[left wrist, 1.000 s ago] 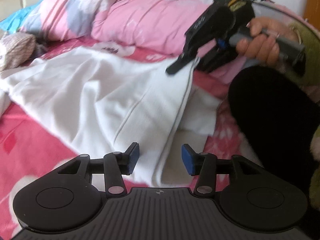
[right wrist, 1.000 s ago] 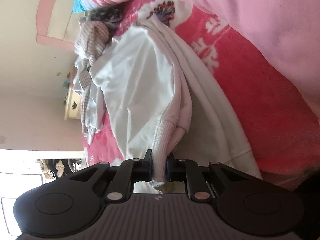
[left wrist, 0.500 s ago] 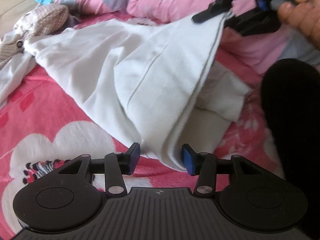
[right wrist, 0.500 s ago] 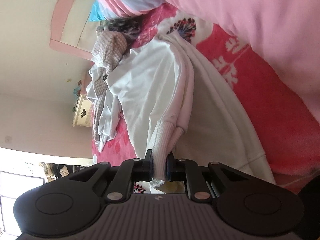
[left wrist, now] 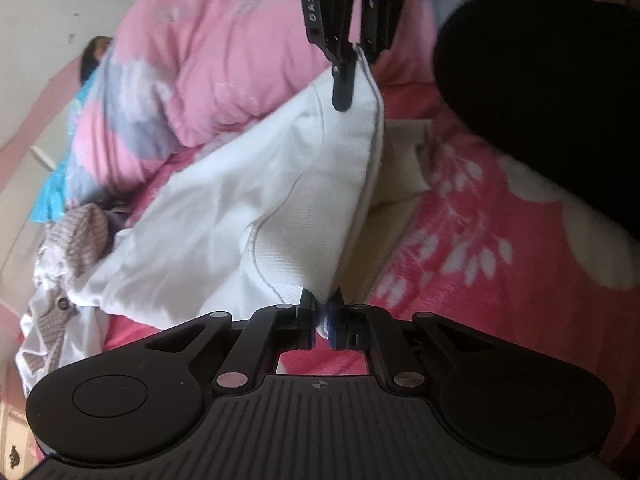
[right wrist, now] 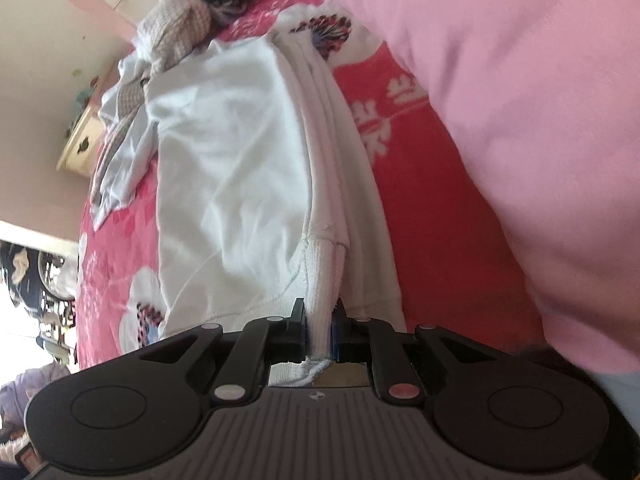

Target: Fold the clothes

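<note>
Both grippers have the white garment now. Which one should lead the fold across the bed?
Probably the left. The left gripper pinches the white garment's low corner near open bedspread. The right gripper, clamping the ribbed cuff, sits against the pink quilt.

The left gripper (left wrist: 321, 326) is matte black with blue pads, silver rivets and a ribbed base; the right gripper (left wrist: 352, 76), upper middle, carries white letters "DAS".
</note>
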A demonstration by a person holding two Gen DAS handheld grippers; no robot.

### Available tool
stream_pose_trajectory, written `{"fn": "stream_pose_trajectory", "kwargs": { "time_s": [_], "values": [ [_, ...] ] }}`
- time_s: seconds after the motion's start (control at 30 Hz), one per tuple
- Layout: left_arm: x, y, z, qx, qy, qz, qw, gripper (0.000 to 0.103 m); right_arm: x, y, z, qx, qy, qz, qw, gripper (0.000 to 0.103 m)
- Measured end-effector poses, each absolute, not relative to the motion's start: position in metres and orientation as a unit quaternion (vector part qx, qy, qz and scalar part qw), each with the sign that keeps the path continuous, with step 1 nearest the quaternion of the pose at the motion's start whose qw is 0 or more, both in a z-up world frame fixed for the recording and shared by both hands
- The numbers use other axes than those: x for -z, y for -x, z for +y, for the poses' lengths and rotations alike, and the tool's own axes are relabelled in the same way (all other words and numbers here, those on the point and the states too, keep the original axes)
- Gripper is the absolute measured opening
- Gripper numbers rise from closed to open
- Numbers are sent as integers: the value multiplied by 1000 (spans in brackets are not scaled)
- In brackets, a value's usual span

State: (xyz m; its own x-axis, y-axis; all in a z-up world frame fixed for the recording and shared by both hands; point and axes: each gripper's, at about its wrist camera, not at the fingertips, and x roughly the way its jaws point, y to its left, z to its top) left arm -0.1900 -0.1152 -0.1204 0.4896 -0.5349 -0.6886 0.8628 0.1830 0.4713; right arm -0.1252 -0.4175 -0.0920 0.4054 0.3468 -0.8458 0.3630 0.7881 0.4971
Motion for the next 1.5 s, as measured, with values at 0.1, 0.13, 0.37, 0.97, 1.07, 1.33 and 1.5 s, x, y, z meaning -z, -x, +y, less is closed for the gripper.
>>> {"fn": "stream_pose_trajectory", "kwargs": {
  "time_s": [0.1,0.13,0.37,0.97,1.07,1.33,1.5],
  "values": [
    [121,189,-114,477,-438,207,733,4,98,128,-411,6,-304,563,769,12],
    [122,188,-113,480,-437,217,729,4,103,128,-409,9,-298,570,765,12],
    [127,189,-109,498,-422,259,712,3,107,129,-405,10,-286,584,760,12],
    [129,148,-87,539,-260,407,690,21,104,140,-408,55,-266,595,756,33],
    [129,136,-73,544,-223,448,673,25,92,149,-415,65,-270,582,765,34],
    [126,92,-43,484,-47,519,703,31,64,157,-417,65,-264,534,801,34],
    [153,73,-57,453,60,586,670,32,69,152,-410,61,-267,533,800,34]
  ]
}}
